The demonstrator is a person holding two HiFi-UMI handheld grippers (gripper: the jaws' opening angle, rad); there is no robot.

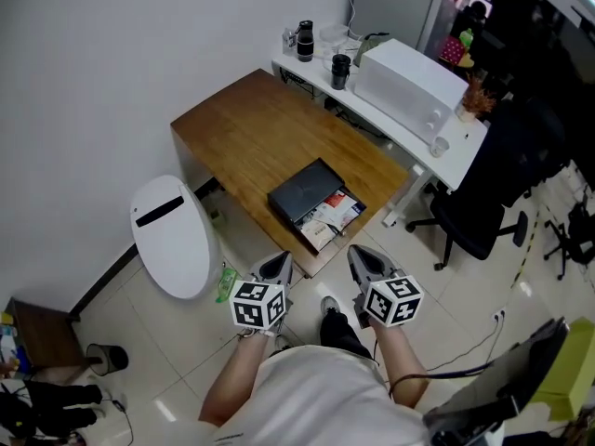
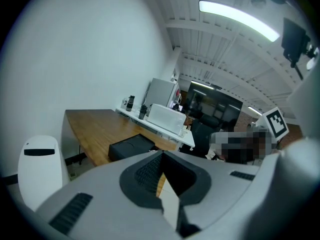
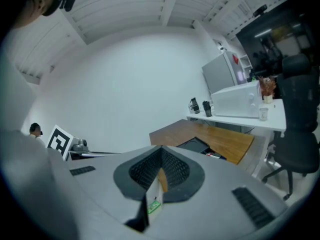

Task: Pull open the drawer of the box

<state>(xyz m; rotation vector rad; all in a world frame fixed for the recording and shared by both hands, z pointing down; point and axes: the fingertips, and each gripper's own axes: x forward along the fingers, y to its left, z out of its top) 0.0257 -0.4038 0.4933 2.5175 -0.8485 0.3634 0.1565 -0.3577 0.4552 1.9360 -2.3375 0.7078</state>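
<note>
Far left on the floor, a white bin (image 1: 172,240); just right of it, the left gripper (image 1: 281,261), jaws pressed together on nothing. Ahead and between the two tools, near the front edge of the wooden table (image 1: 242,128), the black box (image 1: 302,191) with drawer (image 1: 330,219) slid out toward the person, printed packets inside. Further right, the right gripper (image 1: 357,254), likewise closed and empty, apart from the box.

I'm looking into an office: black swivel chair (image 1: 469,226) by a white worktop (image 1: 390,130), wooden worktop (image 1: 260,137), tiled floor (image 1: 186,360).
</note>
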